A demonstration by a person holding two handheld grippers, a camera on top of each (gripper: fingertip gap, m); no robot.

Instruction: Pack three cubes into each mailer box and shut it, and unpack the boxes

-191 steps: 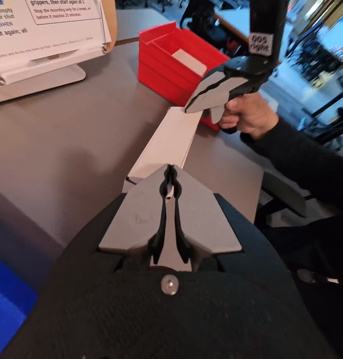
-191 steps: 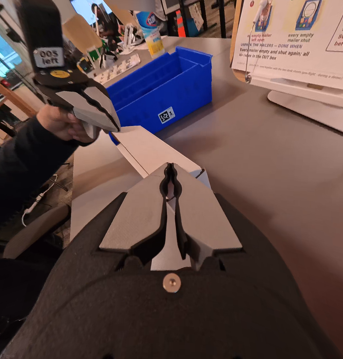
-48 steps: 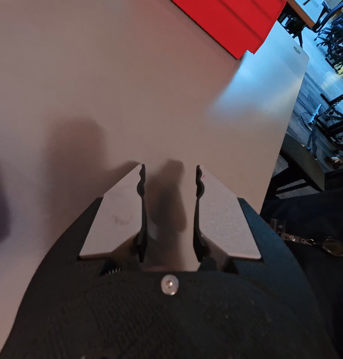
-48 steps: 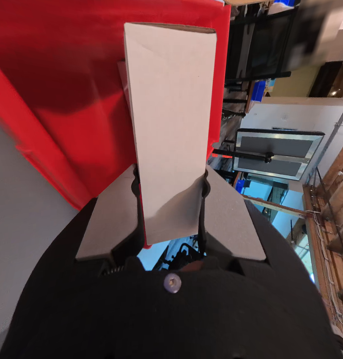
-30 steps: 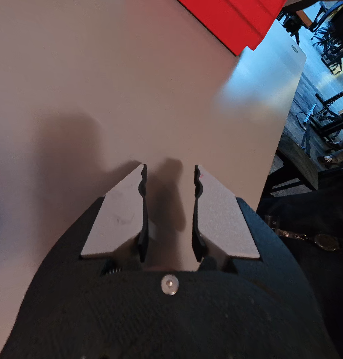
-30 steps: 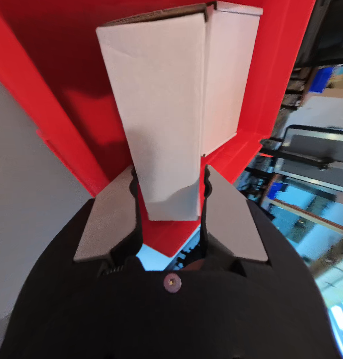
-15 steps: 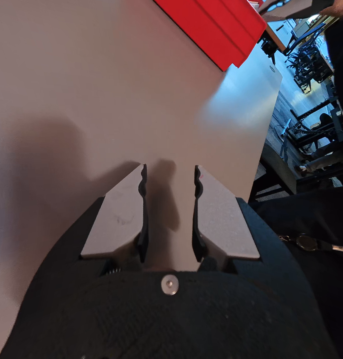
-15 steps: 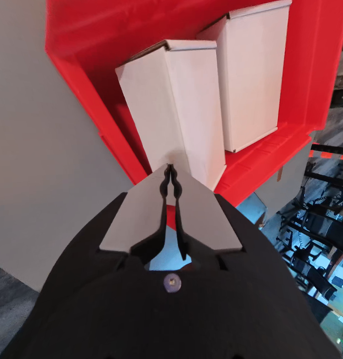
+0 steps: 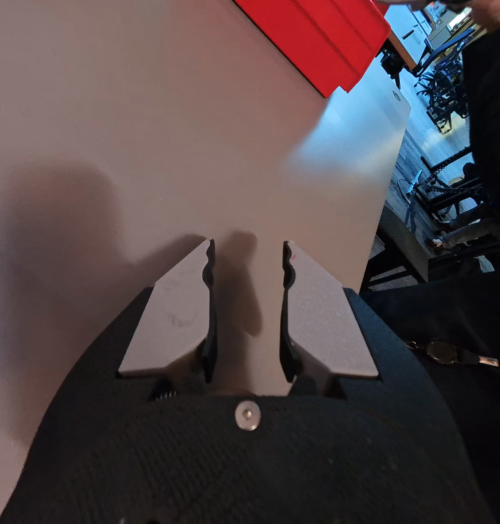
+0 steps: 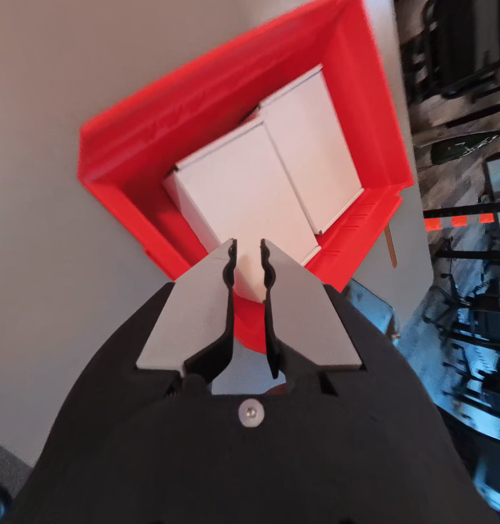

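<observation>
Right wrist view, looking down: a red bin [image 10: 135,204] fills the centre of the frame, and two closed white mailer boxes lie side by side inside it, the near mailer box [image 10: 243,198] at centre and the far mailer box [image 10: 314,141] toward the upper right. The right gripper [image 10: 247,241] hangs above the near box with its jaws slightly parted, holding nothing. Both boxes appear shut and binned, so this stage looks complete or nearly so; whether cubes are inside cannot be told, and no cubes are in sight.

Left wrist view: the left gripper [image 9: 247,241] stands spread and empty over a bare grey table [image 9: 129,127]. Only the bin's outer wall [image 9: 314,42] shows, at upper right; its contents are visible in the right view alone.
</observation>
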